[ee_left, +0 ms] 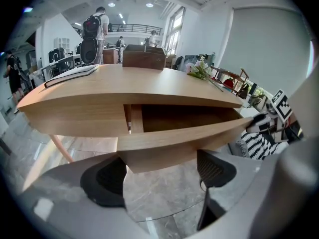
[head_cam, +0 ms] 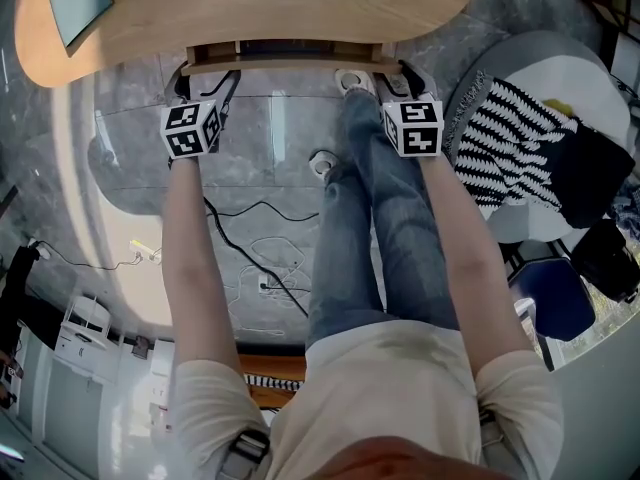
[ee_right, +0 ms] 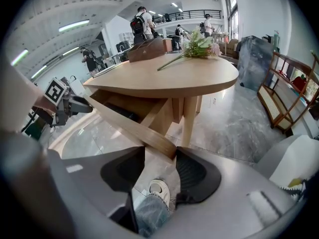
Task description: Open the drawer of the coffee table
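The wooden coffee table (head_cam: pixel 250 8) stands at the top of the head view, its drawer front (head_cam: pixel 290 65) pulled partly out from under the top. My left gripper (head_cam: pixel 205 83) holds the drawer's left end and my right gripper (head_cam: pixel 400 76) its right end. In the left gripper view the drawer front (ee_left: pixel 179 136) stands out from the open cavity, and its left corner fills the gap of the left gripper (ee_left: pixel 159 176). In the right gripper view the right gripper (ee_right: pixel 159 171) has both pads against the drawer front's (ee_right: pixel 129 126) end.
The person's jeans-clad legs (head_cam: pixel 370 228) and a white shoe (ee_right: pixel 158 187) are right below the drawer. A black cable (head_cam: pixel 250 238) trails across the marble floor. A striped cushion (head_cam: pixel 510 143) lies on a seat at right. A book (head_cam: pixel 80 3), flowers (ee_right: pixel 197 46) and a box (ee_left: pixel 143 58) sit on the table.
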